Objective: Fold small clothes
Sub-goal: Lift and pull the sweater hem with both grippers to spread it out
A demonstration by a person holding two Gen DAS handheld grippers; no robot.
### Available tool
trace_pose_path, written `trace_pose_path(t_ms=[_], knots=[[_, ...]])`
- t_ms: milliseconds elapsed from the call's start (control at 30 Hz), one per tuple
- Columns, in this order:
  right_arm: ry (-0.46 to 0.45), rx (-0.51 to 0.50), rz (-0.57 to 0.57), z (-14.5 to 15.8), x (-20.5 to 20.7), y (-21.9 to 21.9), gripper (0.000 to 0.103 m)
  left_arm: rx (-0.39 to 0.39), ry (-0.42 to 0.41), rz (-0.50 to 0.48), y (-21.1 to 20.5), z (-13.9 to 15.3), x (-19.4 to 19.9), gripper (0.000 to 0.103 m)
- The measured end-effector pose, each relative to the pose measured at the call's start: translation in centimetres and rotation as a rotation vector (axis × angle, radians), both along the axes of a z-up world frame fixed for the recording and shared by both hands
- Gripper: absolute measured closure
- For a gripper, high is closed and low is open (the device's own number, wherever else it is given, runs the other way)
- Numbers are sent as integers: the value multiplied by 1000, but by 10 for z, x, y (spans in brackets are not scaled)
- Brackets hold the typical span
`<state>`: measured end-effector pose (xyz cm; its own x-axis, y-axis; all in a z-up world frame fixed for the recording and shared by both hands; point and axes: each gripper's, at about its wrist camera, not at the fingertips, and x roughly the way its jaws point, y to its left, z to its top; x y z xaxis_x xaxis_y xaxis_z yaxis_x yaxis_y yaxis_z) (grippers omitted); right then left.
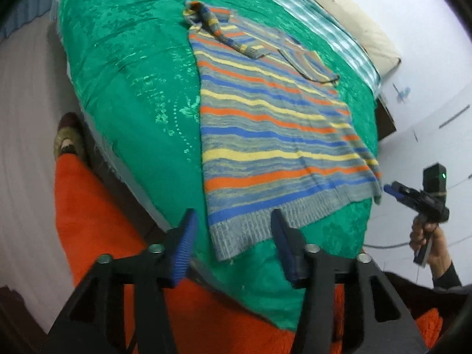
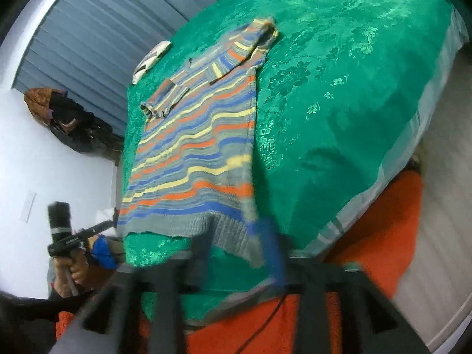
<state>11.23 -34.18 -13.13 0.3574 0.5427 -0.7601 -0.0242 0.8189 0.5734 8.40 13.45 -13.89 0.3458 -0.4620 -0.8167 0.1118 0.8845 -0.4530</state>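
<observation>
bed (image 1: 124,67) | covered by green bedspread (image 2: 339,94) | striped sweater (image 1: 265,124) flat near one side edge, hem at near edge, sleeves folded over chest

In the left wrist view a wide band of bare green bedspread (image 1: 124,67) fills the left of the frame, open for a gripper to pass. The striped sweater (image 1: 265,124) lies flat over the centre and right, with one sleeve folded across its top as a low ridge. At the lower left the person's orange-clad leg (image 1: 97,206) presses against the bed edge. In the right wrist view the right half of the bedspread is free; a white object (image 2: 152,59) lies near the upper left edge, and dark bundled clothing (image 2: 67,118) stands against the wall beyond.
</observation>
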Motion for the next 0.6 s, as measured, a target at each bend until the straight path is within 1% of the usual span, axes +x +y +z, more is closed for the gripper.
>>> trace_pose_path(t_ms=[67,133,167,200,233,267,300,333,367,467,500,533,600], knots=[[-21,-9,0,1,-1,-1,51,14,25,-2,-6,-9,4,50],[-19,-45,-1,-4,2,0,51,18,38,-5,-12,-14,8,50],[-10,-62,-4,-7,3,1,51,12,50,-15,-17,-16,9,57],[2,-68,2,-12,4,2,51,6,58,-25,-21,-17,10,76],[13,-59,19,-16,5,5,51,6,67,-41,-25,-17,10,85],[31,-48,52,-22,7,10,61,21,75,-66,-32,-17,11,99],[52,-50,85,-27,9,16,79,45,71,-78,-35,-15,9,100],[76,-83,104,-29,12,21,99,75,56,-86,-37,-10,8,101],[80,-93,95,-27,13,21,99,77,47,-86,-34,-4,5,101],[75,62,-10,-6,7,0,99,52,32,-54,-9,15,0,101],[80,129,-49,0,4,-10,99,49,36,-48,-3,17,0,101],[93,185,-81,3,0,-19,99,54,42,-44,2,17,0,101],[128,205,-102,1,-1,-24,99,102,53,-67,-2,10,3,101]])
